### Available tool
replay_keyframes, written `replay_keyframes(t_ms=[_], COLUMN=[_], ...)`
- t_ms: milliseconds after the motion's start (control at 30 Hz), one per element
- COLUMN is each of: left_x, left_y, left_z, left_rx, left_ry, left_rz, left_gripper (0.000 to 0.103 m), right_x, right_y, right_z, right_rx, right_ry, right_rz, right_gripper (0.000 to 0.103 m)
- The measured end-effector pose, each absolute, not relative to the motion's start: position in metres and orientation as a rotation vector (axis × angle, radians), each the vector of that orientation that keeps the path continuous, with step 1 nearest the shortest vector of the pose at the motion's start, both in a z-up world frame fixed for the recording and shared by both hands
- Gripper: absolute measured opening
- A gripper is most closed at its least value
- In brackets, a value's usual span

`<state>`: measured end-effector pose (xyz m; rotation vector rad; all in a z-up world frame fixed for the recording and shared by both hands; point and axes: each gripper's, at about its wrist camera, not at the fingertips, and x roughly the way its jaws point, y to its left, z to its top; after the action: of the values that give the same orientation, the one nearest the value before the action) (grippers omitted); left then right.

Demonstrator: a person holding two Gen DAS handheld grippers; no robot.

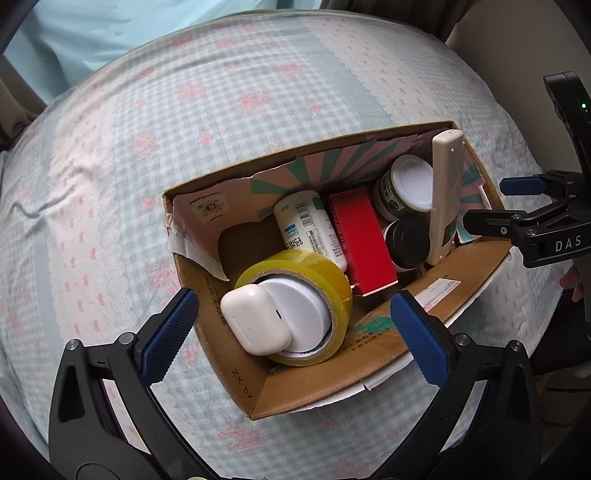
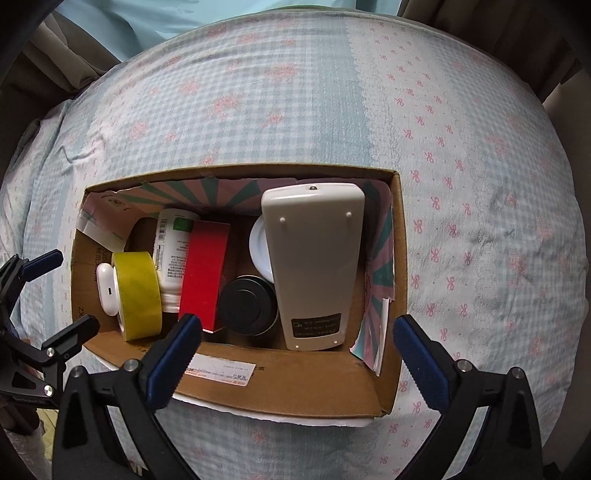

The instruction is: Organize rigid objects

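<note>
An open cardboard box [image 1: 325, 384] [image 2: 280, 387] rests on a checked bedsheet. Inside it lie a white earbud case [image 1: 255, 321] [image 2: 105, 290] on a yellow tape roll [image 1: 317, 280] [image 2: 138, 291], a white bottle [image 1: 310, 229] [image 2: 173, 251], a red box [image 1: 364, 240] [image 2: 205, 273], a black-lidded jar [image 1: 408, 240] [image 2: 247, 304], a white-lidded jar [image 1: 406, 184] [image 2: 258, 247] and a beige remote [image 1: 445, 199] [image 2: 314, 266] leaning on the right wall. My left gripper [image 1: 293, 336] hangs open above the earbud case and tape, touching neither. My right gripper [image 2: 299, 362] stands open over the remote's lower end, holding nothing.
The bed's checked sheet [image 1: 184, 129] [image 2: 480, 184] with pink bows spreads all round the box. A pale blue cloth [image 1: 92, 33] lies at the far edge. The right gripper's black frame [image 1: 543, 225] shows at the right in the left wrist view.
</note>
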<state>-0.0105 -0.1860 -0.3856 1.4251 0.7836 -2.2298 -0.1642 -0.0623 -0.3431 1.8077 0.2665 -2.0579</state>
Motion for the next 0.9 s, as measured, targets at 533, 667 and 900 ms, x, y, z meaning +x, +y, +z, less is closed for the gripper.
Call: replay_keyframes(t_ms=[533, 667, 900], left_x=[0.001, 0.005, 0.018], left_y=[-0.166, -0.152, -0.116], left_z=[-0.358, -0.32, -0.215], left_rx=[1.383, 1.319, 1.123], left_ry=[0.794, 0.793, 0.814], left_rz=[-2.178, -2.165, -2.125], left_gripper=[0.103, 0.103, 0.103], right_x=[-0.152, -0.143, -0.118], right_y=[-0.049, -0.039, -0.002], right_z=[-0.323, -0.29, -0.193], right_rx=[1.742, 1.685, 1.549], right_ry=[0.189, 0.184, 0.188], right_rz=[-2.095, -2.106, -2.156], right_gripper=[0.103, 0.103, 0.103])
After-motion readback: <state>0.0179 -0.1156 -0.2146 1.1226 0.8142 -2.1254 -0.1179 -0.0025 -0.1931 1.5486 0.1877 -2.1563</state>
